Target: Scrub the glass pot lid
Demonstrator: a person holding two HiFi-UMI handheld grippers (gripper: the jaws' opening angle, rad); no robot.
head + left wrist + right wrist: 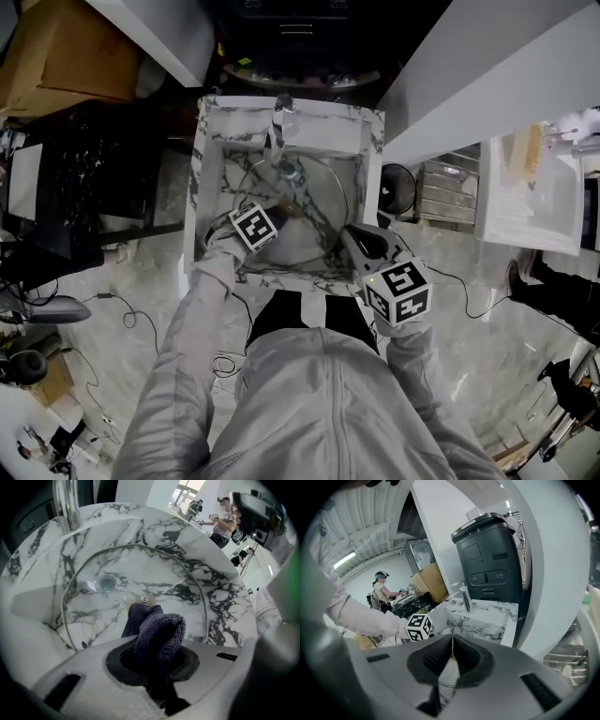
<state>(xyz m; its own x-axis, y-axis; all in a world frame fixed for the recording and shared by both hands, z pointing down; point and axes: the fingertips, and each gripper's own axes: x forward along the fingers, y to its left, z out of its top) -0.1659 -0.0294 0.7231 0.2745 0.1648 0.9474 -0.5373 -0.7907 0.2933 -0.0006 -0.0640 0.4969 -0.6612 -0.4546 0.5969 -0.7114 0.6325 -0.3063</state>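
Lid: glass pot lid (140, 569) is laid in the marble sink (211, 141)
Left claw (157, 641): clamped on dark cloth (164, 623) – pressed by the knob for scrubbing
Right claw (451, 656): pinched on the rim – apparently for steadying

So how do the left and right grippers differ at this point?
The left gripper clamps a bunched dark cloth, pressed near the knob of the glass lid; the right gripper pinches what looks like the lid's thin rim. The left reaches down into the sink; the right sits at its front right corner. Both are shut.
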